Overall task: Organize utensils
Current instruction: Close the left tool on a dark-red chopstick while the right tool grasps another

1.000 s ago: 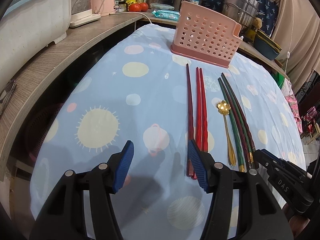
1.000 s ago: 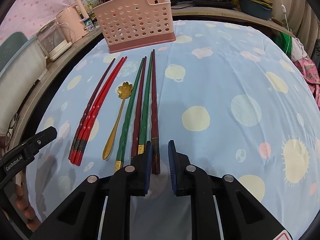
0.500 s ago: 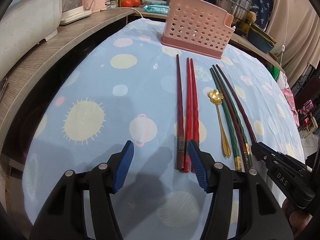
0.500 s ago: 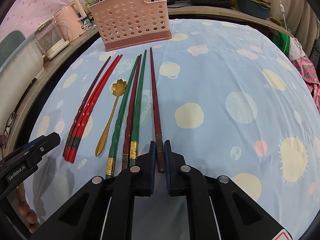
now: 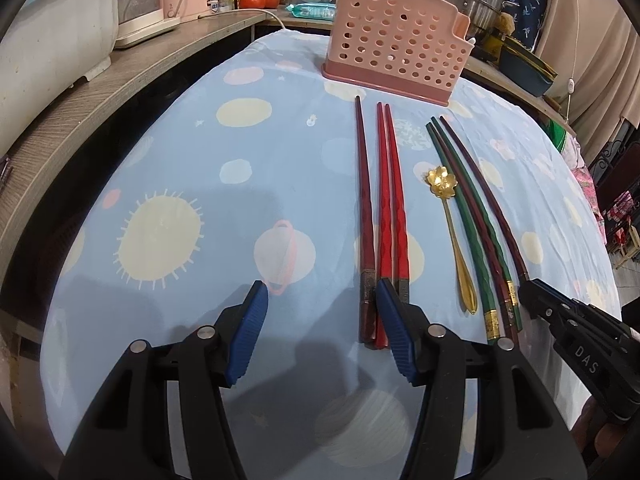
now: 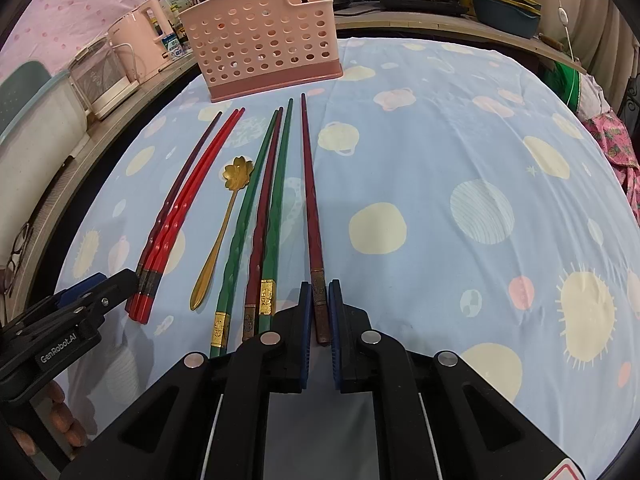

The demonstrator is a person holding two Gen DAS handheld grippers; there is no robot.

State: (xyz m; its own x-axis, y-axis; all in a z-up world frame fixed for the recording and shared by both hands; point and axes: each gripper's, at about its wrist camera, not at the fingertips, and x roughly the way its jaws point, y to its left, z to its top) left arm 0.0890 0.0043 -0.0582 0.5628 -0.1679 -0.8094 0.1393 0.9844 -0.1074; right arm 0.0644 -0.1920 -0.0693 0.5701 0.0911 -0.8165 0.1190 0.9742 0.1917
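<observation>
The right gripper has its jaws narrowed onto the butt end of a dark maroon chopstick, the blue pads flanking the handle closely; whether they truly pinch it yet I cannot tell. The left gripper stands wide, its right pad touching or just over the ends of three red chopsticks, holding nothing.

Just left of the maroon stick lie two green chopsticks with another maroon one between them, then a gold flower-bowled spoon, all roughly parallel on the planet-print tablecloth. At the far end stands the pink perforated utensil holder, near the chopstick tips but apart from them.

To do this pick well, I would judge the grip should be firm and square across the handle before lifting, raising the butt first so the long tip does not drag or nudge the green neighbour, then swinging tip-down toward the holder.
</observation>
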